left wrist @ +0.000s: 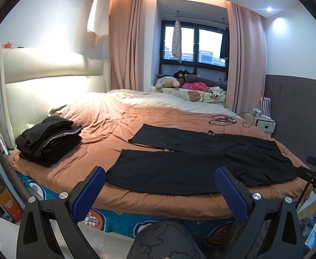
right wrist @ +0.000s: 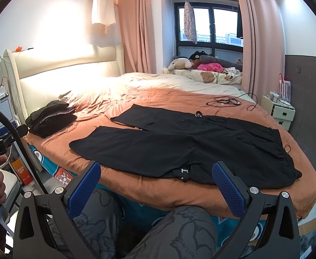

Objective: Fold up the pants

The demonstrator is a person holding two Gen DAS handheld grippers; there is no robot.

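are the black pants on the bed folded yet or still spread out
Spread out: the black pants lie flat on the orange bedspread, both legs apart, unlike the folded pile nearby.

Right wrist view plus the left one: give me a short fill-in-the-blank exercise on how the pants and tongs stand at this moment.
1. The long black fabric pants lie spread flat on the ____ bedspread.
2. The stack of folded black clothes sits near the padded cream ____.
3. Both the left tongs and the right tongs are ____, holding nothing.

Missing words: orange; headboard; open
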